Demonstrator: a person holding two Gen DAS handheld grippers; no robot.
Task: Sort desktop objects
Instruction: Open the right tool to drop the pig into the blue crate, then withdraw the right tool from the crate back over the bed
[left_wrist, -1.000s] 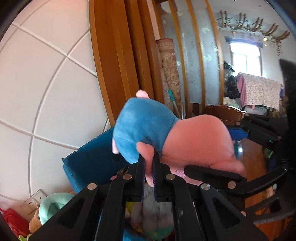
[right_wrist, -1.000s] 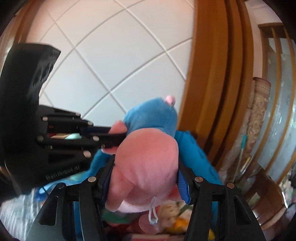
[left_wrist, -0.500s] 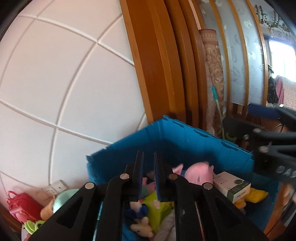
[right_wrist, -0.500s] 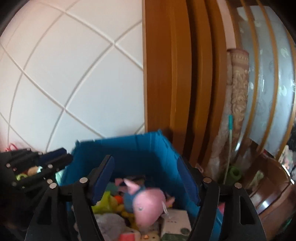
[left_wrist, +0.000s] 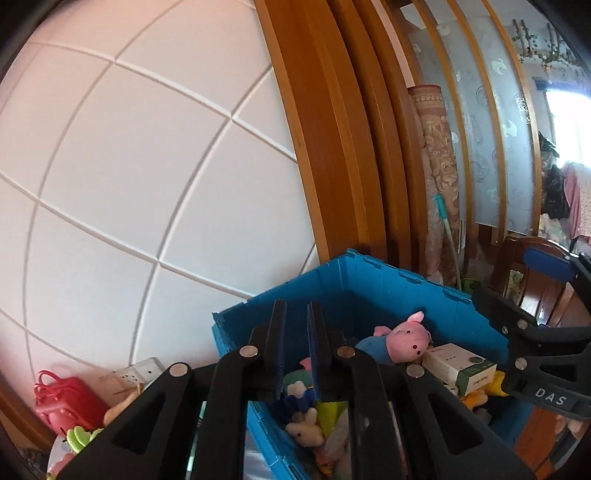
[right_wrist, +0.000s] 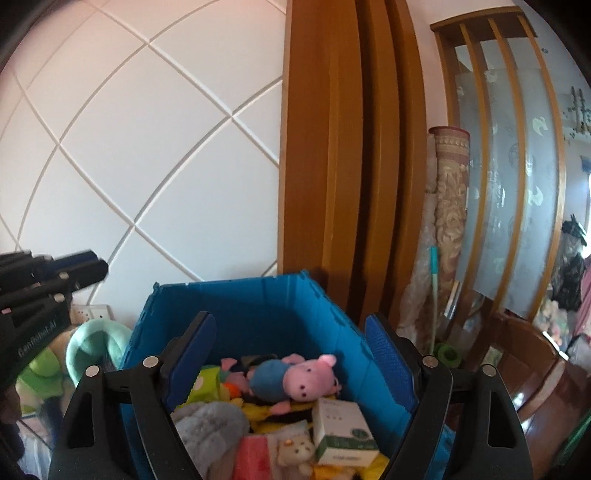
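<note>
A pink pig plush in a blue shirt (left_wrist: 400, 338) (right_wrist: 295, 376) lies on top of other soft toys inside the blue plastic bin (left_wrist: 369, 288) (right_wrist: 240, 302). My left gripper (left_wrist: 296, 306) hangs over the bin's near left corner. Only a narrow slit shows between its fingers, with nothing in it. The right gripper (right_wrist: 290, 321) is above the bin's front and its jaws are opening. The space between them is empty and the plush lies well below. Each gripper shows at the edge of the other's view, the right gripper (left_wrist: 517, 277) and the left gripper (right_wrist: 88, 267).
A white and green box (right_wrist: 340, 424) lies in the bin beside the plush. Left of the bin are a red toy basket (left_wrist: 62, 398), a mint-green object (right_wrist: 96, 343) and wall sockets (left_wrist: 136, 373). A wooden door frame (right_wrist: 351, 147) and a rolled carpet (right_wrist: 448, 203) stand behind.
A second ago both grippers held the plush in the air. It has since dropped into the bin, the right jaws have spread wide, and both grippers have pulled back from it.
</note>
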